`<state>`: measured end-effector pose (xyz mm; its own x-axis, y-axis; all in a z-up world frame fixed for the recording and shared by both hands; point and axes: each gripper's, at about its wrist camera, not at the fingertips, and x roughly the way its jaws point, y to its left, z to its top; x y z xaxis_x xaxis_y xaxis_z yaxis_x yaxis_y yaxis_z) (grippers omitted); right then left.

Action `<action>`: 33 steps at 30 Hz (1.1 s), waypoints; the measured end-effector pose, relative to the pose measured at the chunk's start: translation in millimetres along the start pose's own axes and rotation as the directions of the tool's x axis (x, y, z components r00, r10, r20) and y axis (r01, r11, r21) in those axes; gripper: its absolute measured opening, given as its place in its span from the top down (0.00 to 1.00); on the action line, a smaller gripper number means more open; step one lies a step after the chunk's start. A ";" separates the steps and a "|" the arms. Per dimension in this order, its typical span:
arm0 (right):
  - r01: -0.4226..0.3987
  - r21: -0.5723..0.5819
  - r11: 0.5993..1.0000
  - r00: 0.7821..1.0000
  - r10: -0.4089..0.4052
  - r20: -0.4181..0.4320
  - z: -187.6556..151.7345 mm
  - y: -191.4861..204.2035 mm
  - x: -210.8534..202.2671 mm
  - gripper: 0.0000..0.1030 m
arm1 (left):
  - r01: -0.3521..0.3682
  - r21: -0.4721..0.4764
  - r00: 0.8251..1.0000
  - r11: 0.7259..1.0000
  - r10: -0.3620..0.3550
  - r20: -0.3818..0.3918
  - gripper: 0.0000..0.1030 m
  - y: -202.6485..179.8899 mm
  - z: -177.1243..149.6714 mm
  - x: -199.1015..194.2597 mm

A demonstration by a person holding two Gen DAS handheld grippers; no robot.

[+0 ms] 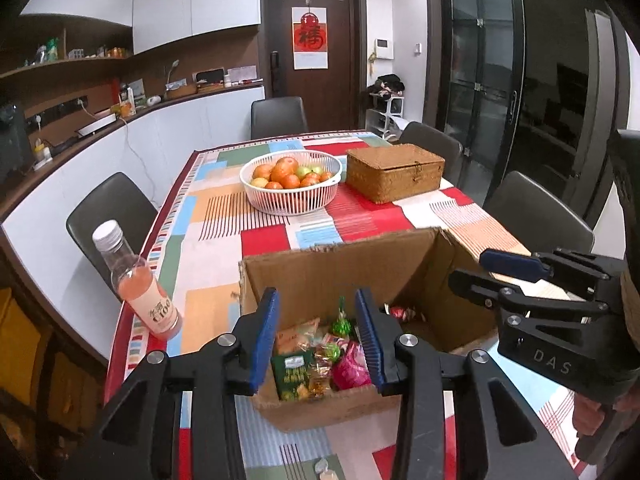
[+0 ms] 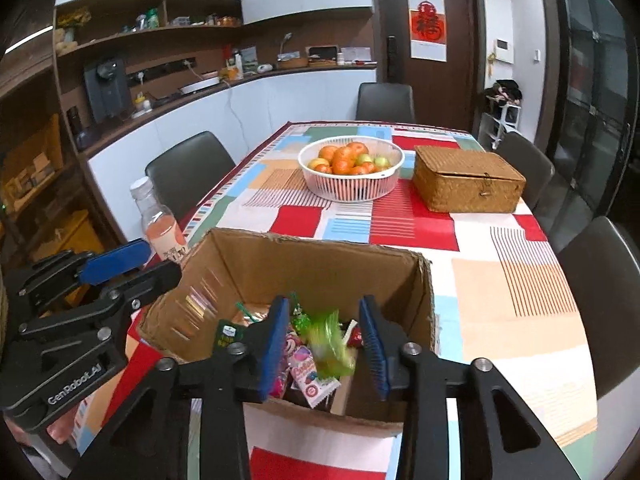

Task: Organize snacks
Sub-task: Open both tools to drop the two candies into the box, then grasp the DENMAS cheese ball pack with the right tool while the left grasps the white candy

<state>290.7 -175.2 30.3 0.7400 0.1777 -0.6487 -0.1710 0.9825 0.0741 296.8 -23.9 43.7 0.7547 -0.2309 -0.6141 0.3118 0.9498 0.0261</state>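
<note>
Hovering open and empty over the brown cardboard box (image 1: 340, 276): left gripper (image 1: 316, 336) and right gripper (image 2: 326, 344). Piled inside, bright wrapped snacks (image 1: 320, 356). Just beside, standing upright, a pink drink bottle (image 1: 138, 284).

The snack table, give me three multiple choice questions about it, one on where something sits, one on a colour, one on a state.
1. Where does the drink bottle stand?
A. Inside the cardboard box
B. On the table, left of the cardboard box
C. In the fruit basket

2. What colour is the fruit basket?
A. White
B. Brown
C. Blue

3. What state is the wicker box in?
A. Lid off
B. Tipped on its side
C. Lid shut

Answers:
1 B: the bottle stands near the table's left edge, outside the cardboard box.
2 A: its slatted wall is white around the orange fruit.
3 C: the lid lies flat, the front clasp hanging down.
</note>
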 end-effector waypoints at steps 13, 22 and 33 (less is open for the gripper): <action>-0.042 -0.013 0.999 0.999 0.041 -0.019 -60.3 6.4 -44.4 0.58 | 0.040 -0.017 0.999 0.999 -0.040 -0.009 0.55 -21.4 -60.6 -52.3; -0.064 0.000 0.998 0.990 0.063 -0.126 -112.1 7.4 -49.2 0.58 | 0.071 0.012 0.989 0.997 -0.069 -0.129 0.54 -36.9 -113.5 -55.9; -0.102 0.048 0.994 0.935 0.112 -0.336 -178.9 10.7 -34.3 0.58 | 0.068 0.025 0.963 0.997 -0.058 -0.265 0.53 -46.2 -166.3 -48.4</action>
<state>147.1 -180.8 -82.2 0.4539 0.2574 -0.8530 -0.2138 0.9609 0.1762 149.8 -21.5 -59.0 0.5555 -0.2219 -0.8013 0.3766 0.9264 0.0045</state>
